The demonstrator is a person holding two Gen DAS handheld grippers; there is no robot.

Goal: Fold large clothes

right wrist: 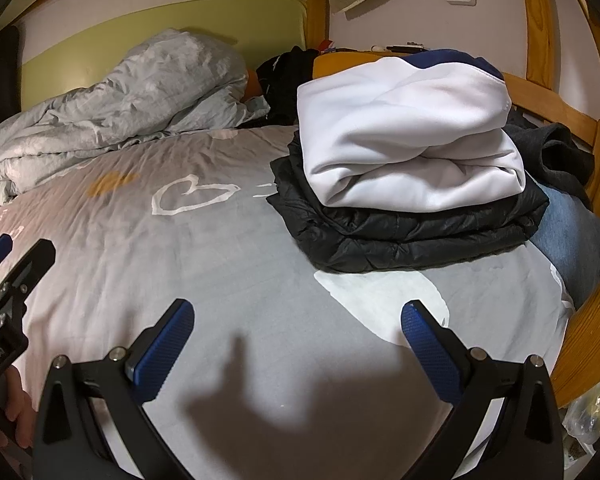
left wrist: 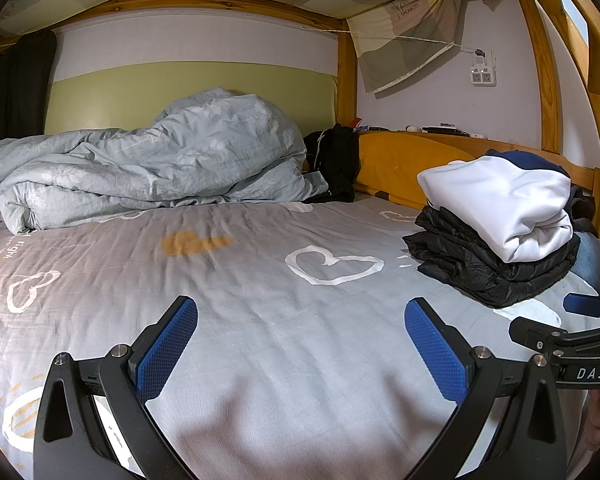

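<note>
A folded white garment with navy trim [left wrist: 504,204] lies on top of a folded black quilted jacket [left wrist: 480,268] at the right side of the bed; both show closer in the right wrist view, the white one [right wrist: 412,132] stacked on the black one [right wrist: 400,232]. My left gripper [left wrist: 300,320] is open and empty, low over the grey bedsheet [left wrist: 260,288]. My right gripper [right wrist: 298,320] is open and empty, just in front of the stack; it also shows at the right edge of the left wrist view [left wrist: 580,312].
A crumpled pale blue duvet [left wrist: 152,160] is heaped at the back left. Dark unfolded clothes [left wrist: 336,160] lie beside an orange pillow [left wrist: 404,172] at the back. A dark garment [right wrist: 556,152] and jeans [right wrist: 572,224] lie right of the stack, by the wooden bed rail [right wrist: 592,320].
</note>
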